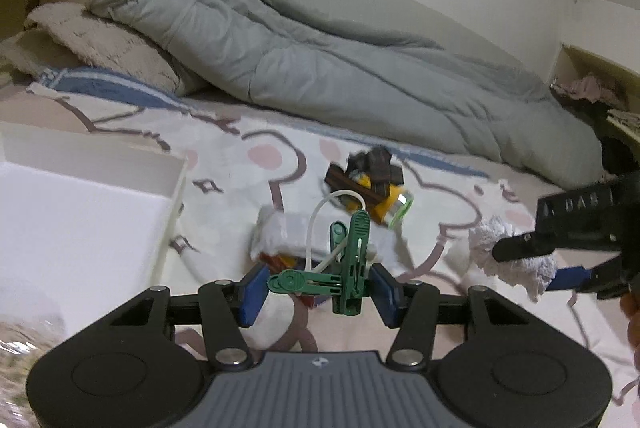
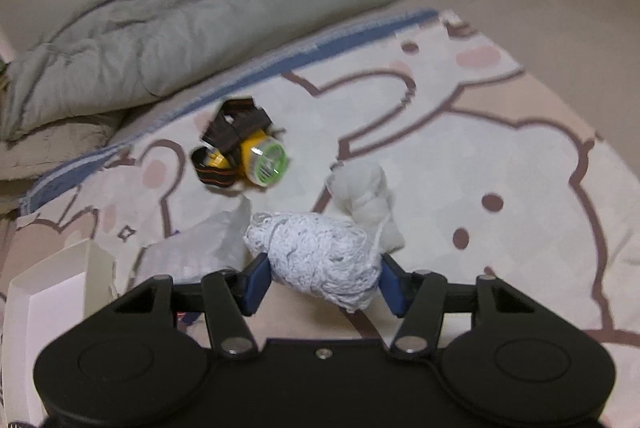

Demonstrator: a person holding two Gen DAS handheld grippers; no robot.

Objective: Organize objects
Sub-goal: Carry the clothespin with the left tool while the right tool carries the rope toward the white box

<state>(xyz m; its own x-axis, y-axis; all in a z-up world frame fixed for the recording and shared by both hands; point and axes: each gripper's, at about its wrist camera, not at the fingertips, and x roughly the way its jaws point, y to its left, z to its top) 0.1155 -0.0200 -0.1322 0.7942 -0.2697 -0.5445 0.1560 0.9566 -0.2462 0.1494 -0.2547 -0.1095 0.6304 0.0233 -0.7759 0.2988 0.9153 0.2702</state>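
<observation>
Your left tool (image 1: 316, 294) grips green plastic clothes pegs (image 1: 346, 270) above the patterned bed sheet (image 1: 248, 148); your right tool (image 1: 560, 260) holds a white knitted bundle (image 1: 496, 240) beside it.

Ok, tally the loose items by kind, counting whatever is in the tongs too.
Green clip cluster, in the left tongs: 1
White fabric bundles: 2 (knit bundle in the right tongs, plain bundle on the bedspread)
Yellow headlamp: 1
Plastic bag: 1
White box: 1
Total: 6
</observation>
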